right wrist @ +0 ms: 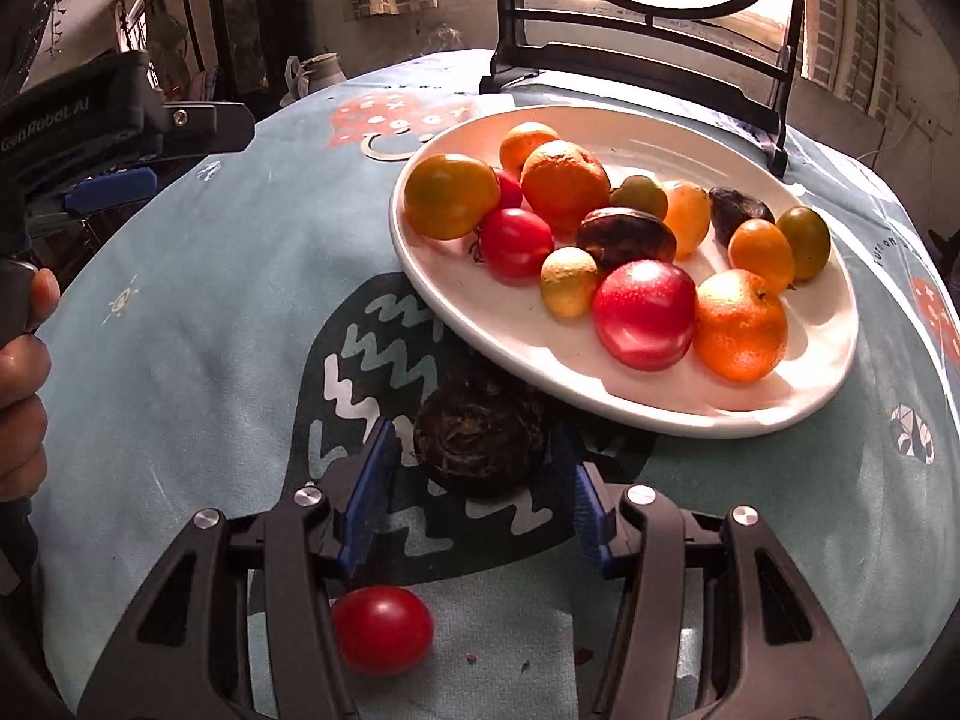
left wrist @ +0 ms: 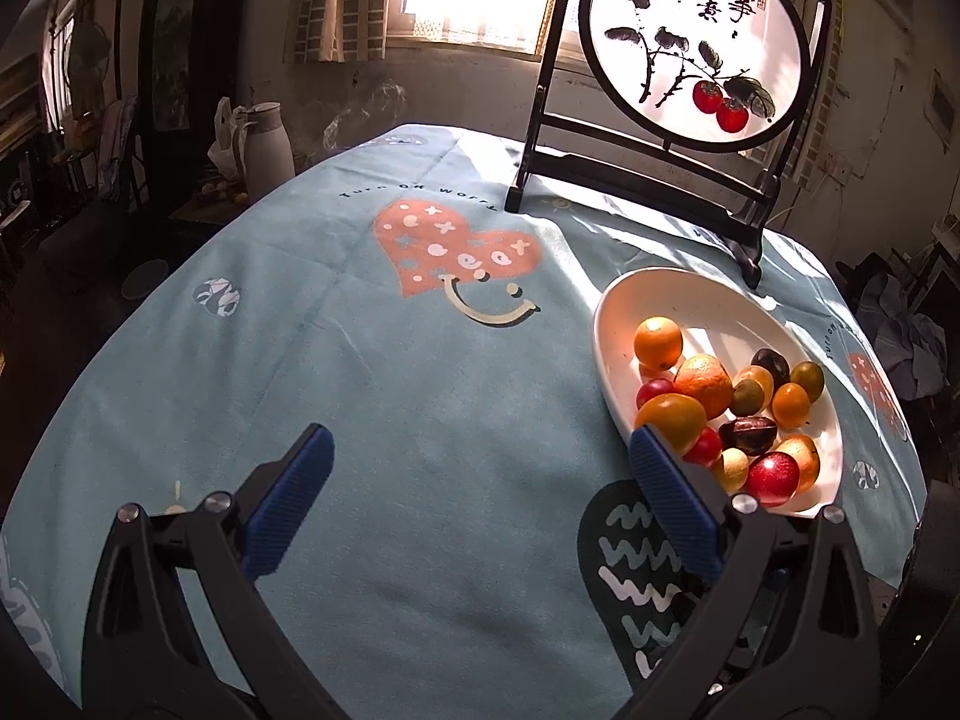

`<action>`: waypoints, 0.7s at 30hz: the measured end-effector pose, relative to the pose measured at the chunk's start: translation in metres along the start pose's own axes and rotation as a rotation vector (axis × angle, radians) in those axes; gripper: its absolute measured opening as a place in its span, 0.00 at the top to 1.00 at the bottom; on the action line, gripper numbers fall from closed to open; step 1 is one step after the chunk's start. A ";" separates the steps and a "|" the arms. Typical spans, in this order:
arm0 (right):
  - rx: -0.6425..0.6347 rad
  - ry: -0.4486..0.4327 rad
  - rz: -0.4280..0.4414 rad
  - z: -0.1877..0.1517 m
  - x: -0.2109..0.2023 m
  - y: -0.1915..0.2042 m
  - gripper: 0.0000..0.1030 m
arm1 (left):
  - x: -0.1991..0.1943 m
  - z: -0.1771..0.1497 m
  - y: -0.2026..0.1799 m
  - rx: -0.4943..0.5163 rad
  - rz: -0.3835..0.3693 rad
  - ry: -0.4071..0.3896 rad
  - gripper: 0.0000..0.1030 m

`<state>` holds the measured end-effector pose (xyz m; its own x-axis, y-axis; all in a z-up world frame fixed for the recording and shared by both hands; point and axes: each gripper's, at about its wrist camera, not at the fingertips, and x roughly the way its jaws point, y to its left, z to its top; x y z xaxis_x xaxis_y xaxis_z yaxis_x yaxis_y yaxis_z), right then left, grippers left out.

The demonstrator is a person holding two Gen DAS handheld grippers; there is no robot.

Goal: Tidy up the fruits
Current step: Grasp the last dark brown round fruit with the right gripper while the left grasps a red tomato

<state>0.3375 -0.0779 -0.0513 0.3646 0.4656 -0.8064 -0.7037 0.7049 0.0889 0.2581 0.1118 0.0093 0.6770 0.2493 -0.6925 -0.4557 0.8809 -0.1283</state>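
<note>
Right tongs [right wrist: 480,480] straddle a dark round fruit [right wrist: 480,444] on the desk [right wrist: 180,360], just below the oval plate [right wrist: 600,396], whose long axis slants down-right; whether the pads grip it is unclear. Left tongs [left wrist: 480,480] spread wide, empty. A red tomato [right wrist: 381,630] is partly hidden.

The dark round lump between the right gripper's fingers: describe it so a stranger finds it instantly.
Start at the white oval plate of fruit on the blue tablecloth. Just off its near rim, on the cloth, sits the dark lump. Unlike the glossy red fruit nearby, it is rough, matte, brown-black.
</note>
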 end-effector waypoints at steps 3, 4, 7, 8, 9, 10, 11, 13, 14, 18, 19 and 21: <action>-0.018 -0.005 -0.026 0.001 0.003 0.004 0.47 | 0.000 0.000 0.000 0.005 0.005 0.000 0.02; -0.020 -0.006 -0.031 0.002 0.003 0.004 0.47 | 0.000 0.000 0.000 0.005 0.004 0.002 0.02; -0.023 -0.011 -0.043 0.002 0.002 0.005 0.56 | 0.000 0.000 0.000 0.008 0.008 0.001 0.02; -0.023 -0.011 -0.047 0.002 0.002 0.004 0.57 | 0.000 0.000 0.000 0.008 0.011 0.000 0.02; -0.022 -0.012 -0.047 0.002 0.002 0.004 0.57 | 0.001 0.000 0.000 0.009 0.011 0.001 0.02; -0.023 -0.011 -0.047 0.001 0.001 0.004 0.57 | 0.002 0.000 0.000 0.010 0.012 0.004 0.02; -0.023 -0.010 -0.048 0.000 -0.001 0.004 0.57 | 0.002 -0.001 0.000 0.010 0.013 0.006 0.02; -0.014 -0.003 -0.031 -0.002 -0.005 0.002 0.57 | 0.003 -0.001 0.000 0.012 0.014 0.010 0.02; -0.003 -0.004 -0.011 -0.004 -0.010 0.000 0.57 | 0.004 -0.001 -0.001 0.014 0.016 0.012 0.02; 0.075 -0.065 0.086 -0.004 -0.040 -0.015 0.57 | 0.007 -0.002 -0.003 0.023 0.023 0.025 0.02; 0.099 -0.092 0.105 -0.004 -0.049 -0.021 0.57 | 0.009 -0.003 -0.005 0.029 0.023 0.030 0.02; 0.143 -0.146 0.107 -0.004 -0.066 -0.033 0.57 | 0.011 -0.006 -0.009 0.048 0.021 0.039 0.02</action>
<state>0.3339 -0.1341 -0.0031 0.3848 0.6070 -0.6954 -0.6532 0.7113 0.2595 0.2666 0.1041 -0.0013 0.6443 0.2532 -0.7217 -0.4406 0.8942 -0.0796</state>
